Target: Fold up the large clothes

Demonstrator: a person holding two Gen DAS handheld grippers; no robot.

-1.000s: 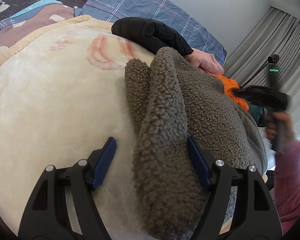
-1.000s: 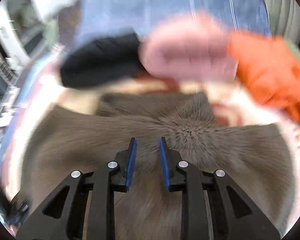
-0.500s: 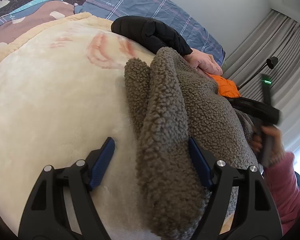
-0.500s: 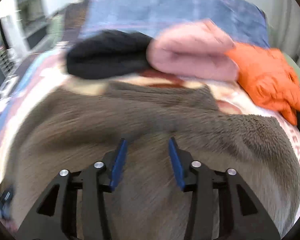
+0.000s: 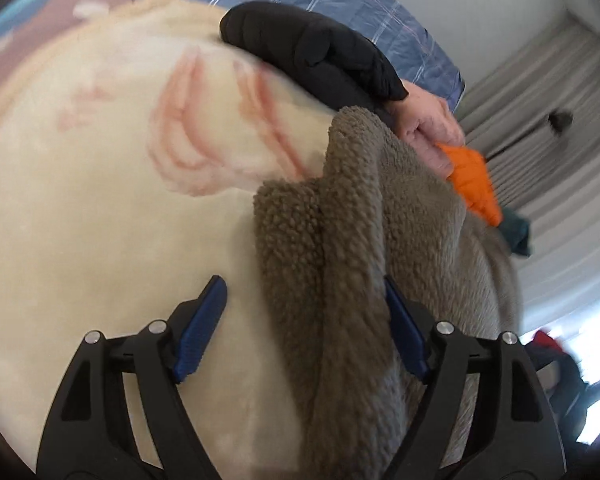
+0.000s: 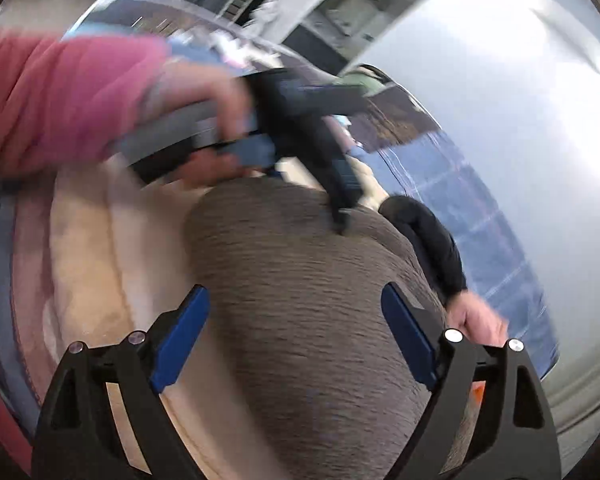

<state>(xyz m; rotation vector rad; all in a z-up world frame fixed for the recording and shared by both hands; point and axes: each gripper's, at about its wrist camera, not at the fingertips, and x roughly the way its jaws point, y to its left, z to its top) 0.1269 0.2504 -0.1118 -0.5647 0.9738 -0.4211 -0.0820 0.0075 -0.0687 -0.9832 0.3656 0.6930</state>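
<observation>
Grey-brown fleece, the large garment (image 5: pixel 352 280), lies bunched on the cream blanket (image 5: pixel 100 220) that covers the bed, its thick folded edge running from the near side toward the far right. In the left wrist view the left hand-held gripper (image 5: pixel 304 328) has its blue pads set wide, and its jaws are opening a little; the folded edge sits between them, closer to the right pad, but the left pad stands clear over bare blanket, so nothing is pinched. Compared with a second ago the fleece fold has slid slightly to the right in this view, and the right-hand tool and pink sleeve that showed at the right edge have gone from it. Beyond the fleece a black jacket (image 5: pixel 312 52), a pink garment (image 5: pixel 428 120) and an orange one (image 5: pixel 472 180) lie as before, in a row toward the far right.

The right wrist view has changed most. A second ago its pads were nearly together over the fleece; now the right hand-held gripper (image 6: pixel 296 328) has jaws opening wide, with fleece (image 6: pixel 300 300) below them and nothing gripped. The view has rolled and swung, so it now looks across the garment at the person's pink sleeve (image 6: pixel 60 96) and the other gripper (image 6: pixel 320 140), both blurred.
</observation>
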